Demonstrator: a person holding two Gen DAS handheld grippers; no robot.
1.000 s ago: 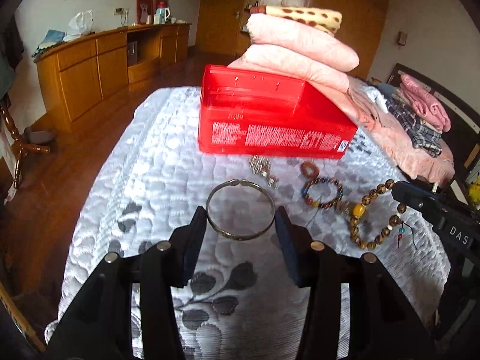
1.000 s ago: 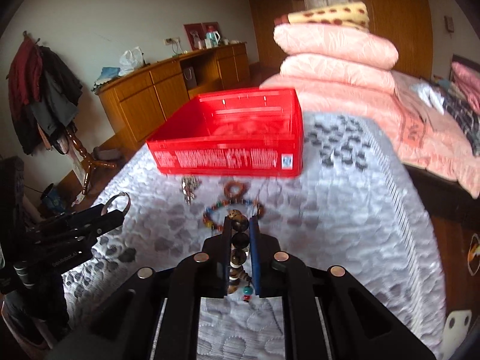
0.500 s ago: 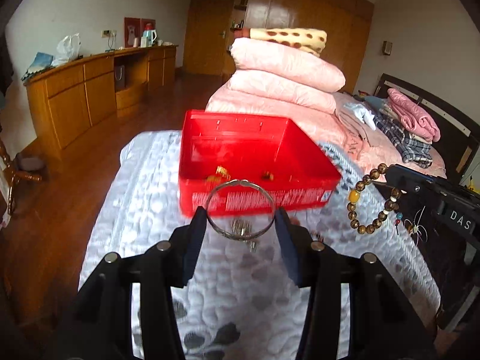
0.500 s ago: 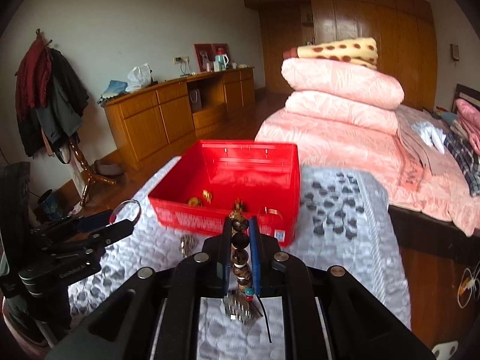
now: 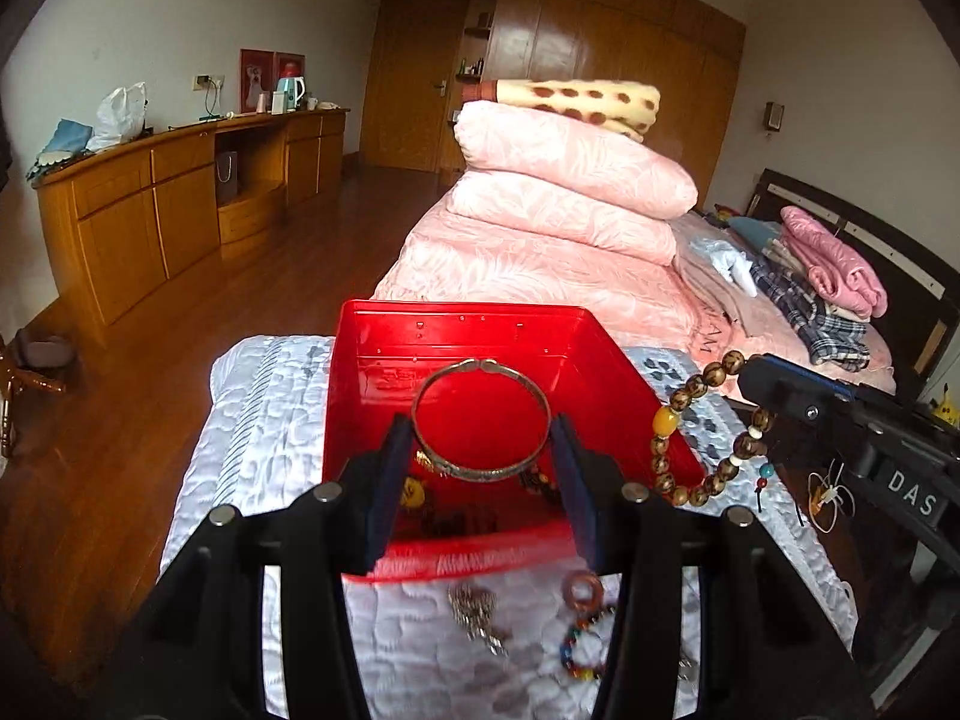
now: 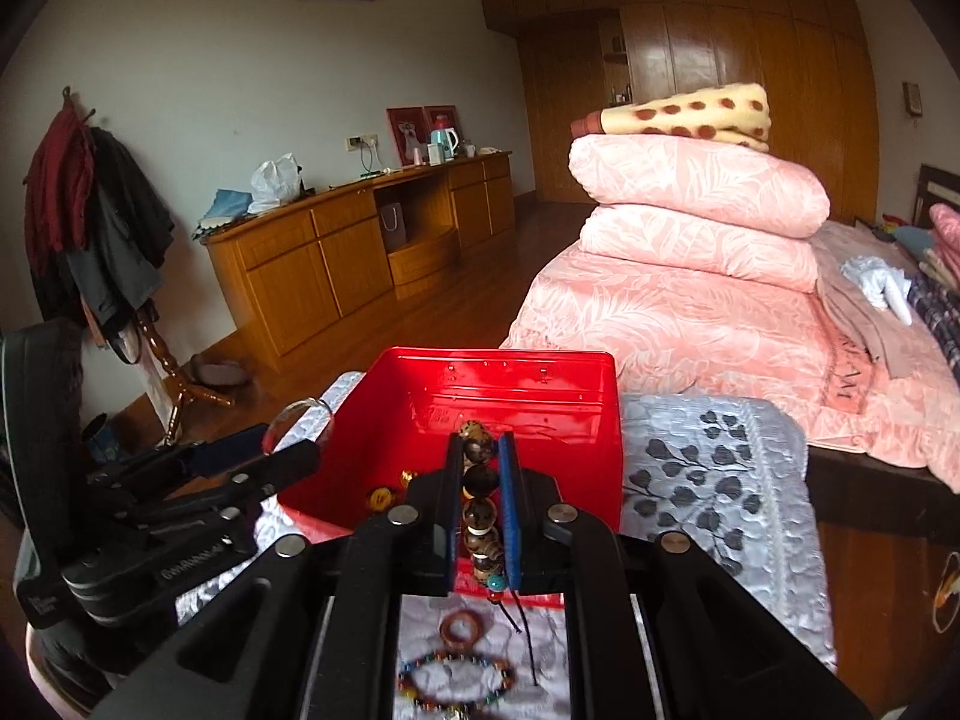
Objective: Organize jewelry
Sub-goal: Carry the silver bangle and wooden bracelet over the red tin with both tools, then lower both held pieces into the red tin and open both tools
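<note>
My left gripper (image 5: 481, 438) is shut on a silver bangle (image 5: 480, 417), held level above the red box (image 5: 456, 324). My right gripper (image 6: 480, 468) is shut on a brown wooden bead bracelet (image 6: 478, 483), also over the red box (image 6: 498, 360); the same bead bracelet (image 5: 702, 432) hangs at the right of the left wrist view. A few gold and dark pieces lie inside the box. On the white quilt (image 5: 264, 420) in front of the box lie a metal chain piece (image 5: 477, 609), a brown ring (image 5: 583, 589) and a multicoloured bead bracelet (image 6: 456, 678).
Pink folded quilts (image 5: 570, 180) with a spotted blanket on top are stacked behind the box. A wooden sideboard (image 5: 150, 204) runs along the left wall. Folded clothes (image 5: 828, 276) lie at the right, and a coat stand (image 6: 90, 228) at the far left.
Both grippers rose off the quilt with their pieces and moved forward. They now hang over the red box, which was farther ahead before.
</note>
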